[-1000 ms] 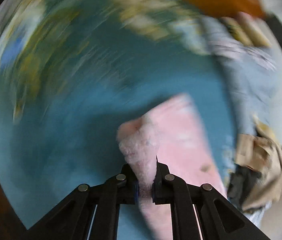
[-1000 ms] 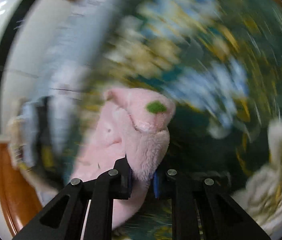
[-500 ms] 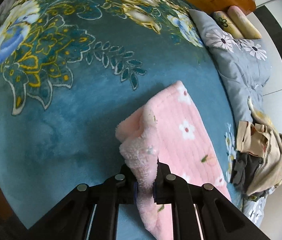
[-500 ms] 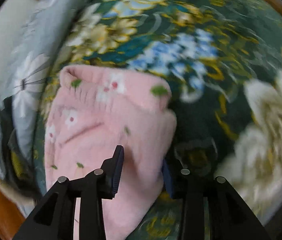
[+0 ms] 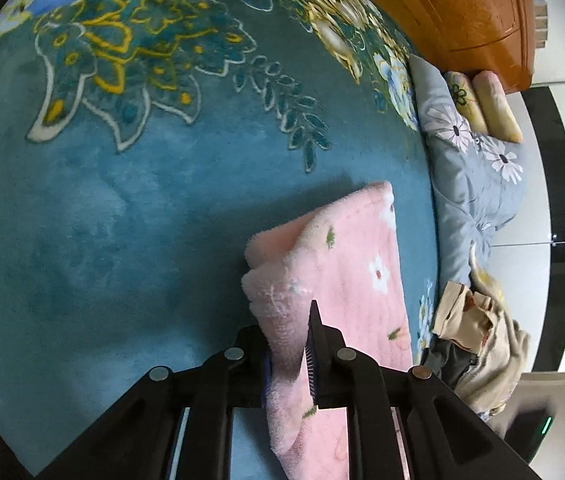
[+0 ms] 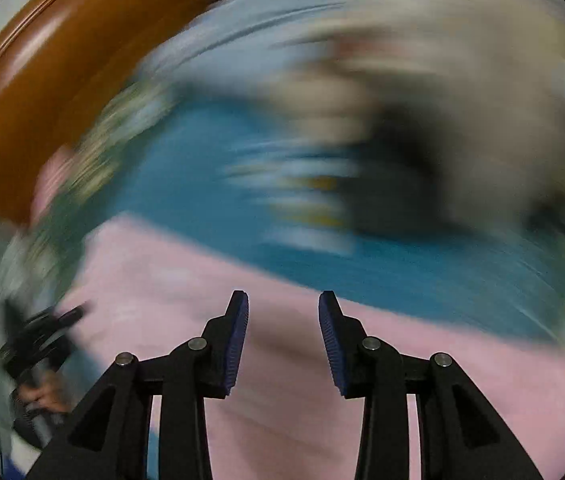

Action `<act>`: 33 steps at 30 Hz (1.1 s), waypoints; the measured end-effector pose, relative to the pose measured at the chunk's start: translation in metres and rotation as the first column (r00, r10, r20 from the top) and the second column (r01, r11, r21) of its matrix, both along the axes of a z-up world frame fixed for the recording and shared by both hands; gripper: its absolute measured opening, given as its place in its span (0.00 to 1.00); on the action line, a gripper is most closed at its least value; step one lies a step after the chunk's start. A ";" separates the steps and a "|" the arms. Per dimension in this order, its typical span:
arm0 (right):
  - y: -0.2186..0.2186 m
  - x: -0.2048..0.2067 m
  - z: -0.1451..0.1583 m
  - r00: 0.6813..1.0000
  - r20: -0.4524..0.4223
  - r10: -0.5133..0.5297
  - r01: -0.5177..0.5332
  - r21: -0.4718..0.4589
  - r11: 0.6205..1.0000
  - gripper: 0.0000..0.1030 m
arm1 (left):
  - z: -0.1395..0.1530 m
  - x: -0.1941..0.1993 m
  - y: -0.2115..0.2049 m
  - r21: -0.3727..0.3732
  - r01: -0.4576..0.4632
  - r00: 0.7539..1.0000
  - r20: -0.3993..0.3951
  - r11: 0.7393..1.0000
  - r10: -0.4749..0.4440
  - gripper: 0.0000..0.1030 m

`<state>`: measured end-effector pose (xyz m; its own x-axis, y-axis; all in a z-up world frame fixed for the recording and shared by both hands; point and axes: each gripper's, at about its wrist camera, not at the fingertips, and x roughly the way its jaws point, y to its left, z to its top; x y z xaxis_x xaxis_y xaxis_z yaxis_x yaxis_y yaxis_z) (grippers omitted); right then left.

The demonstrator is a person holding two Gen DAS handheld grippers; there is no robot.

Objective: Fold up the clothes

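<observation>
Teal blanket (image 5: 130, 248) bore pink garment (image 5: 346, 264), folded corner clamped in L gripper (image 5: 288, 354), R gripper (image 6: 282, 344) apart & empty; best lay corner flush w/ edges before release.

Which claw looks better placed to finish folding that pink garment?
Left, probably. The left claw is shut on the pink garment's edge; the right claw is open, holding nothing, its view blurred.

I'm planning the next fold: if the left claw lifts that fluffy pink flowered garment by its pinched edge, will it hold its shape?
Probably not. The fluffy pink flowered garment already curls and sags around the left claw, so it looks floppy. Its plush pile likely grips the blue plush bedspread, dragging rather than sliding.
</observation>
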<state>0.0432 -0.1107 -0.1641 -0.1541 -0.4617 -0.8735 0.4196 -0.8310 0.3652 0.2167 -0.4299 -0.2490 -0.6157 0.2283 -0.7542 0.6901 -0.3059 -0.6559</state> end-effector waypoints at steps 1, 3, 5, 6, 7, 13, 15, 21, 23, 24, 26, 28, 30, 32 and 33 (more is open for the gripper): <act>-0.035 -0.003 -0.005 0.997 0.008 0.073 -0.073 -0.023 0.997 0.36 | 0.000 0.003 -0.001 0.005 -0.007 1.000 -0.008 1.000 0.007 0.15; -0.111 -0.005 -0.012 0.975 -0.006 0.221 -0.221 -0.055 0.974 0.36 | -0.001 0.013 -0.003 0.018 -0.024 0.999 -0.030 1.000 0.025 0.15; -0.166 -0.003 -0.017 0.936 -0.076 0.344 -0.346 -0.014 0.938 0.36 | -0.003 0.017 -0.004 0.039 -0.032 0.998 -0.059 0.999 0.035 0.17; -0.187 -0.004 -0.021 0.912 -0.103 0.397 -0.399 0.010 0.917 0.36 | -0.004 0.017 -0.004 0.047 -0.023 0.997 -0.072 0.999 0.026 0.25; -0.203 -0.007 -0.026 0.888 -0.119 0.443 -0.443 0.032 0.896 0.36 | -0.005 0.017 -0.004 0.045 -0.012 0.997 -0.078 0.999 0.015 0.29; -0.242 -0.027 -0.062 0.816 -0.087 0.571 -0.557 0.145 0.818 0.36 | -0.007 0.021 -0.006 -0.008 0.010 0.996 -0.087 1.000 -0.011 0.32; -0.241 -0.030 -0.072 0.823 -0.044 0.566 -0.555 0.145 0.819 0.36 | -0.005 0.023 -0.005 -0.008 -0.003 0.994 -0.107 1.000 0.002 0.32; -0.233 -0.020 -0.073 0.820 -0.025 0.571 -0.564 0.131 0.815 0.08 | 0.013 0.018 0.003 -0.146 0.036 0.995 -0.082 0.989 -0.049 0.27; -0.229 -0.017 -0.069 0.817 -0.027 0.575 -0.568 0.128 0.813 0.05 | 0.016 0.016 0.004 -0.158 0.060 0.995 -0.075 0.986 -0.073 0.21; -0.226 -0.016 -0.065 0.817 -0.024 0.577 -0.571 0.117 0.813 0.04 | 0.017 0.016 0.005 -0.154 0.071 0.994 -0.073 0.986 -0.083 0.21; -0.219 -0.014 -0.056 0.817 -0.025 0.576 -0.571 0.096 0.815 0.04 | 0.023 0.017 0.008 -0.142 0.094 0.991 -0.083 0.985 -0.107 0.21; -0.212 -0.018 -0.039 0.829 -0.041 0.557 -0.554 0.070 0.830 0.04 | 0.030 0.015 0.011 -0.143 0.108 0.986 -0.111 0.984 -0.124 0.21; -0.207 -0.022 -0.021 0.833 -0.075 0.549 -0.546 0.059 0.836 0.04 | 0.026 0.011 0.010 -0.126 0.095 0.987 -0.120 0.988 -0.110 0.21; -0.206 -0.028 -0.009 0.832 -0.107 0.544 -0.540 0.063 0.839 0.03 | 0.020 0.008 0.007 -0.102 0.075 0.989 -0.121 0.992 -0.087 0.21; -0.209 -0.033 -0.009 0.833 -0.112 0.542 -0.536 0.081 0.840 0.03 | 0.016 0.006 0.007 -0.100 0.071 0.991 -0.107 0.993 -0.081 0.21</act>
